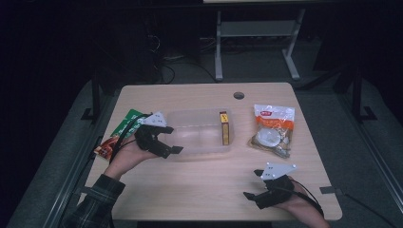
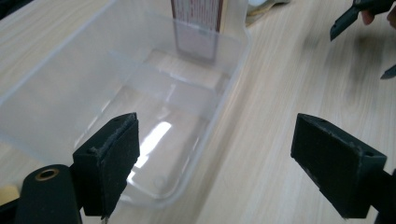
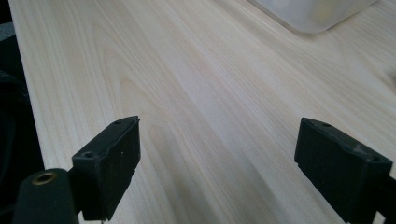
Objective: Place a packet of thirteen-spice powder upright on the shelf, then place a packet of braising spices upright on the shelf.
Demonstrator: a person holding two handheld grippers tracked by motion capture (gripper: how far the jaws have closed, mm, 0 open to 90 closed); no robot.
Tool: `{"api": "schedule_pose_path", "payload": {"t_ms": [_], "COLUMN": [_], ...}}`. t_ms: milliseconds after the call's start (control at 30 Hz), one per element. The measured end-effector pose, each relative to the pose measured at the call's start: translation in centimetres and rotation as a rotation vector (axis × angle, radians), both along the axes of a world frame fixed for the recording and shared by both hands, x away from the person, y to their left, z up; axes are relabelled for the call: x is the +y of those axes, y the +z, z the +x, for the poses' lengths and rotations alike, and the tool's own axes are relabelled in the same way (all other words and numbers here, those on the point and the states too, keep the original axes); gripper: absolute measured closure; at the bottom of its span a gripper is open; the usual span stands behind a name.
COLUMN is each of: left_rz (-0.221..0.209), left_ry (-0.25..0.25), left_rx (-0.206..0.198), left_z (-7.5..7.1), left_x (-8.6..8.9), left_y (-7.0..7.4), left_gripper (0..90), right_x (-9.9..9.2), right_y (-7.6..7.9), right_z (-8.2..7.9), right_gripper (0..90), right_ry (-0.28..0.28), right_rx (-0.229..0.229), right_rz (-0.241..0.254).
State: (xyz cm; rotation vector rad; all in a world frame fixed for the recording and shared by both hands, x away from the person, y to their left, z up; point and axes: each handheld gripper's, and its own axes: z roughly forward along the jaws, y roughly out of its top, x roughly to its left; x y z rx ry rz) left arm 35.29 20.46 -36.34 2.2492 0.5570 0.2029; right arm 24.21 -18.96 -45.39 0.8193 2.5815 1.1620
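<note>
My left gripper hangs spread at the bin's left end; I should straddle its near wall squarely before pinching.

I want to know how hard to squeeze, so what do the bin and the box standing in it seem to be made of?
The bin looks like thin, clear, glossy plastic: the table's wood grain shows through its walls, and light glares off its floor. The box seems to be printed cardboard, with flat faces and sharp edges, though that is less certain. The left claw stands open at the bin's near end.
</note>
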Motion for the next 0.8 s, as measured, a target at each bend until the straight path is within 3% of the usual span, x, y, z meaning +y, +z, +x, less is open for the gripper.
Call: {"api": "schedule_pose_path", "payload": {"t_ms": [200,367,433,667,800], "left_rz": [-0.008,0.01,-0.006,0.003,0.033], "left_ry": [0.047,0.079,0.105,0.186,0.247], "left_rx": [-0.007,-0.005,0.008,0.023,0.012], "left_z": [-1.8,-2.9,-3.2,-3.5,-3.0], "left_x": [1.9,3.6,4.4,7.3,9.0], "left_y": [-1.7,-2.8,-3.2,-4.7,-5.0], "left_gripper": [15.5,15.4,15.5,15.4,16.0], "right_x": [0.0,0.0,0.0,0.2,0.1], "right_y": [-0.1,-0.1,-0.1,-0.1,-0.2], "right_z": [0.1,0.3,0.3,0.5,0.6], "right_gripper": [13.9,13.9,13.9,13.9,13.9], "right_ry": [0.002,0.002,0.003,0.005,0.004], "right_rx": [-0.005,-0.005,-0.005,-0.002,0.001], "right_rz": [-0.003,-0.006,-0.005,-0.002,-0.007]}}
